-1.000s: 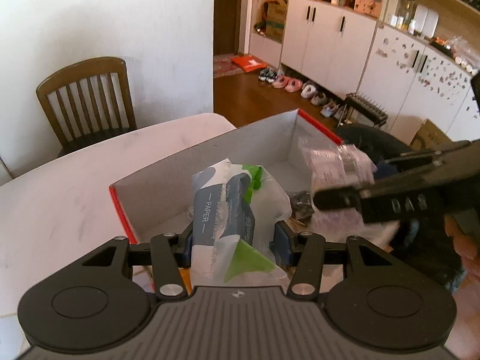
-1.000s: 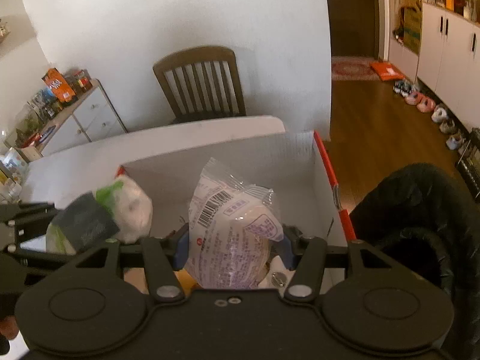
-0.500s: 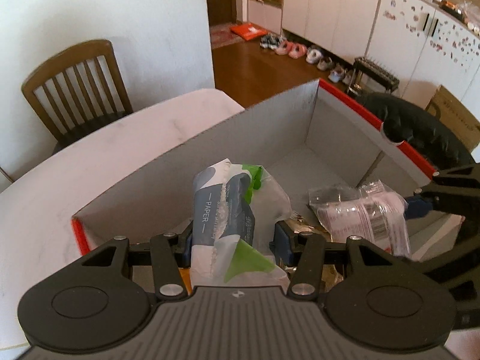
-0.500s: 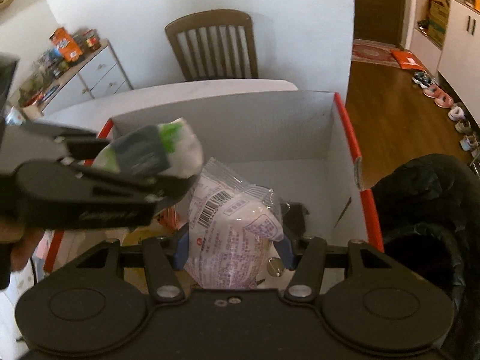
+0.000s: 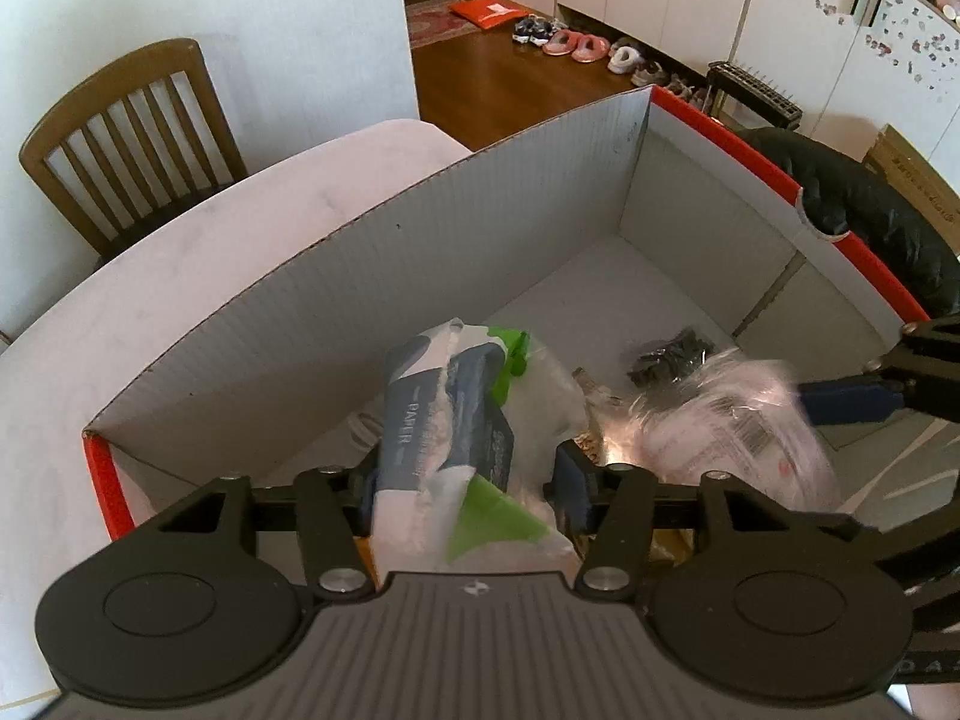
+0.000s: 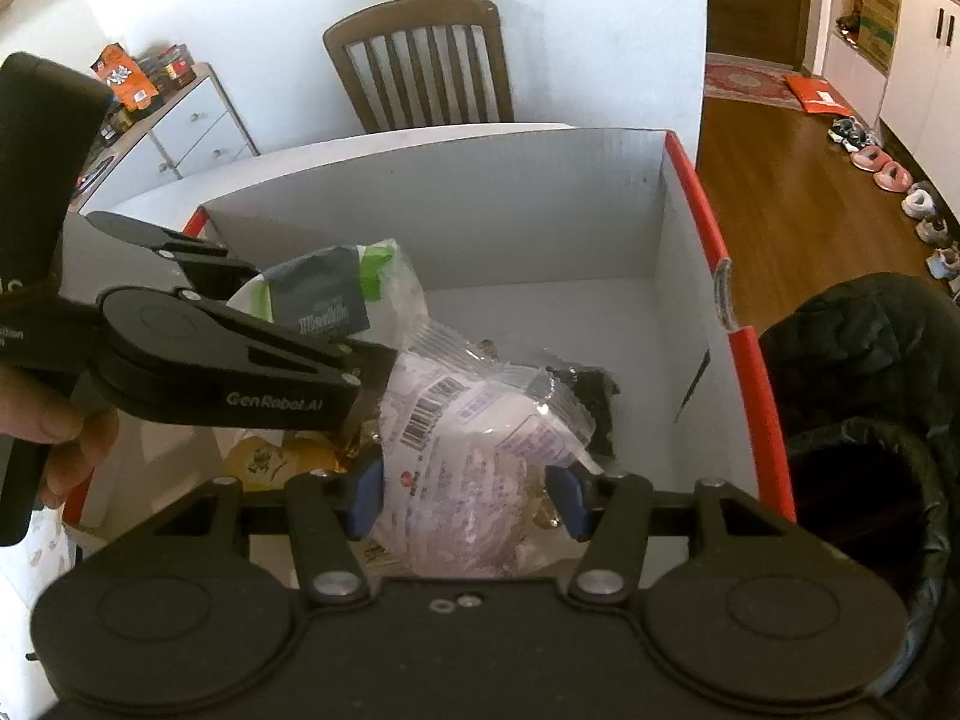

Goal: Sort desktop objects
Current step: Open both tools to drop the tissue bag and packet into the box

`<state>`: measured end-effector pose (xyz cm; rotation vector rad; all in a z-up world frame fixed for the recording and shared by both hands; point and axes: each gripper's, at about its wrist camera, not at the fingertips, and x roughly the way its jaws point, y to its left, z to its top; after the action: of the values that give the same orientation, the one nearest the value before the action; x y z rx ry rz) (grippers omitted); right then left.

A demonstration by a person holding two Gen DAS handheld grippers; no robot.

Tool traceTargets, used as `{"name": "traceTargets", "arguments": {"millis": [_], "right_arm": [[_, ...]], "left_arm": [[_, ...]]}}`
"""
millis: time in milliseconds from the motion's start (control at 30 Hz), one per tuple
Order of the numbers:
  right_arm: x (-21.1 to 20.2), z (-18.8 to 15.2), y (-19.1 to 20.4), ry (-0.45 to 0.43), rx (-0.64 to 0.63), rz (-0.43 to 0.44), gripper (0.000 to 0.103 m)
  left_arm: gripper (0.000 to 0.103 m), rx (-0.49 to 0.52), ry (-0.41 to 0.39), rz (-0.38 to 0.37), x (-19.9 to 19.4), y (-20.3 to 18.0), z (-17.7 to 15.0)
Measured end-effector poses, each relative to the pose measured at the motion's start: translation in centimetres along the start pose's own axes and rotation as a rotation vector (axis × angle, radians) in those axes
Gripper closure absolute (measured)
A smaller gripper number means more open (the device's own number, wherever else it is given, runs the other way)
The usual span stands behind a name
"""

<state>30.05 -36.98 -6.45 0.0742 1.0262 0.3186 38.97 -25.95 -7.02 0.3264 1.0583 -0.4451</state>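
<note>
Bright daylight, soft shadows — strong fisheye bending at edges, motion blur on the pink packet (image 5: 738, 420).

Pink snack packet (image 5: 738, 420) motion-blurred in left view; yellow item (image 6: 264, 459) under left gripper (image 6: 360, 360) mostly hidden.

A pale, faintly pinkish table (image 5: 198, 276) with a rounded far edge carries an open cardboard box (image 5: 420, 252), grey inside and red outside, set directly on the tabletop. The box stands toward the table's right side, its long wall running diagonally in the left wrist view. In the right wrist view, bare tabletop (image 6: 150, 198) shows beyond the box's (image 6: 456, 186) far left corner. A wooden chair (image 5: 120, 138) stands against the table's far edge.
</note>
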Motion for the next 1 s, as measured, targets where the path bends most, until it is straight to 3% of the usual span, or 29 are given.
{"name": "traceTargets", "arguments": {"millis": [100, 333, 1000], "right_arm": [[-0.3, -0.1, 0.2, -0.021, -0.016, -0.024, 0.037], [-0.9, 0.2, 0.6, -0.056, -0.032, -0.028, 0.026], [-6.6, -0.3, 2.6, -0.138, -0.066, 0.037, 0.023]], "left_arm": [[0.041, -0.008, 0.0, 0.006, 0.0, 0.0, 0.0], [0.032, -0.033, -0.039, -0.002, -1.1, 0.1, -0.2], [0.031, -0.136, -0.189, -0.082, -9.6, 1.2, -4.4]]}}
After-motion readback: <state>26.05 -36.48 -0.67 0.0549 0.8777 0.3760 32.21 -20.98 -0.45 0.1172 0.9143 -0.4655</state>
